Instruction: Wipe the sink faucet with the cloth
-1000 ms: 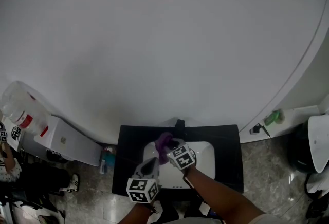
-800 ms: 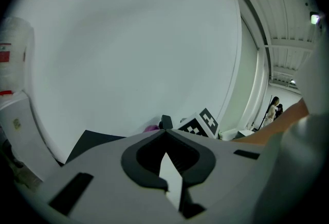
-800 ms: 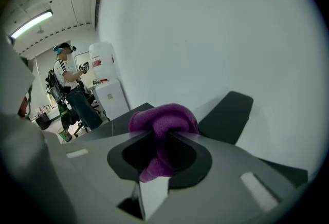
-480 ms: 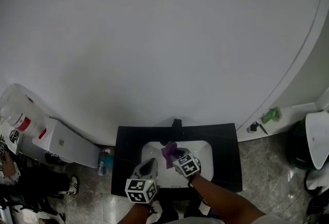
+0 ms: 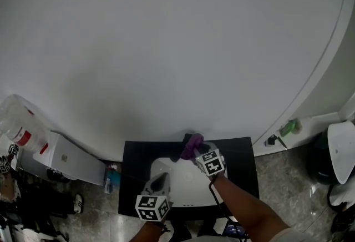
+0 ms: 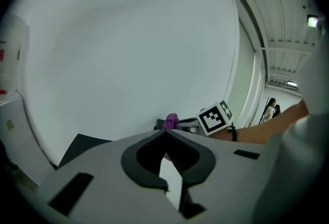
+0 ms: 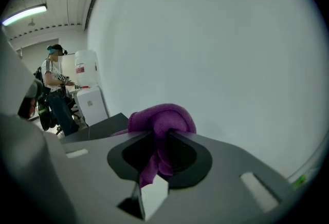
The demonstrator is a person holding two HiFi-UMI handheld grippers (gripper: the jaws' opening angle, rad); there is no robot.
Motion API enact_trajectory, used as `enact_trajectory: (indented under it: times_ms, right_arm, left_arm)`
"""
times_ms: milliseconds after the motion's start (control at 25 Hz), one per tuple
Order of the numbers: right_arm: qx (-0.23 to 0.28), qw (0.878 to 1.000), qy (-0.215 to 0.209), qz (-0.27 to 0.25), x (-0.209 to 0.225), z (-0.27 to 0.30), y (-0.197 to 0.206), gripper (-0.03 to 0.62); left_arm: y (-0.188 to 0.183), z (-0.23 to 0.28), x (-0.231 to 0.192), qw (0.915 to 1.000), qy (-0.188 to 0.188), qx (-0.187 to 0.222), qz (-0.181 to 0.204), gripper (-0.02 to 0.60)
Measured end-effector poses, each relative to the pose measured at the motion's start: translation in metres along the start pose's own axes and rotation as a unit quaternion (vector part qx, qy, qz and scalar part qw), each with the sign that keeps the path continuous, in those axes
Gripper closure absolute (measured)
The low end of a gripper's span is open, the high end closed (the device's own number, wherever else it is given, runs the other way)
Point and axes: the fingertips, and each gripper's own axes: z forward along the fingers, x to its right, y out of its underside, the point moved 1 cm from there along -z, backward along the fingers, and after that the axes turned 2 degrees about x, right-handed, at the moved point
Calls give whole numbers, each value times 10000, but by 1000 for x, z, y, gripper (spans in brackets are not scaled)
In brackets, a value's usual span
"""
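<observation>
We find the left tool (image 5: 160, 180) nearest the person, held over the front left part of the white sink basin (image 5: 186, 190). In the left gripper view its jaws are drawn together at the tips and hold nothing.

The basin is set into a black surface (image 5: 244, 171), which frames it on all sides.

Further on, the right tool (image 5: 201, 151) reaches across the basin toward its back rim, the person's forearm trailing behind it over the right half. In the right gripper view its jaws are clamped on a purple cloth (image 7: 162, 119). The cloth bunches out in a rounded fold beyond the jaw tips, and a strand of it hangs down between the jaws.

In the head view the cloth sits at the back of the sink, over the dark faucet (image 5: 187, 138), part of which shows just to its left. We cannot confirm how firmly the cloth bears on it.

Beyond the faucet rises a plain white wall (image 5: 166, 41).

To the left of the surface stand a white cabinet (image 5: 69, 160) and a clear water jug (image 5: 19, 124). A small green item (image 5: 290, 126) lies on a ledge to the right. In the right gripper view a person (image 7: 54, 87) stands near the cabinet.
</observation>
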Motion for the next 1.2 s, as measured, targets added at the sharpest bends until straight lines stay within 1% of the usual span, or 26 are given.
enact_trajectory:
  times_ms: [120,240,480,640,720,800,880,1000,1200]
  right_arm:
    - [-210,9998,-7,-43,4,22,18,525]
    - [-338,9994,58,50,13,38,33,525]
    - [-824,9964,-184,7,2,73,85,525]
    - [-1235,9920,-252,33,13,100,120,523]
    - [-1287,9913,-265,65,15,100,125,524]
    - [-1121,9932,-282,125,13,89,117,523]
    - [-779,9961,-317,259,7,62,101,523]
    - [-167,9983,-385,399,-8,1,64,523]
    - [690,9951,-443,555,-33,-103,6,520]
  left_arm:
    - [2,1,-5,10000,-60,-40,16,577]
    - [3,2,-13,9999,-139,-43,36,577]
    - [12,2,-27,9995,-280,-126,19,577]
    - [16,5,-32,9993,-343,-152,58,577]
    - [16,3,-32,9992,-354,-152,81,577]
    - [11,1,-30,9993,-328,-116,106,577]
    - [5,-3,-20,9996,-245,-55,141,577]
    - [-8,-8,-3,9998,-80,40,194,577]
    - [-36,-18,34,9989,169,319,305,577]
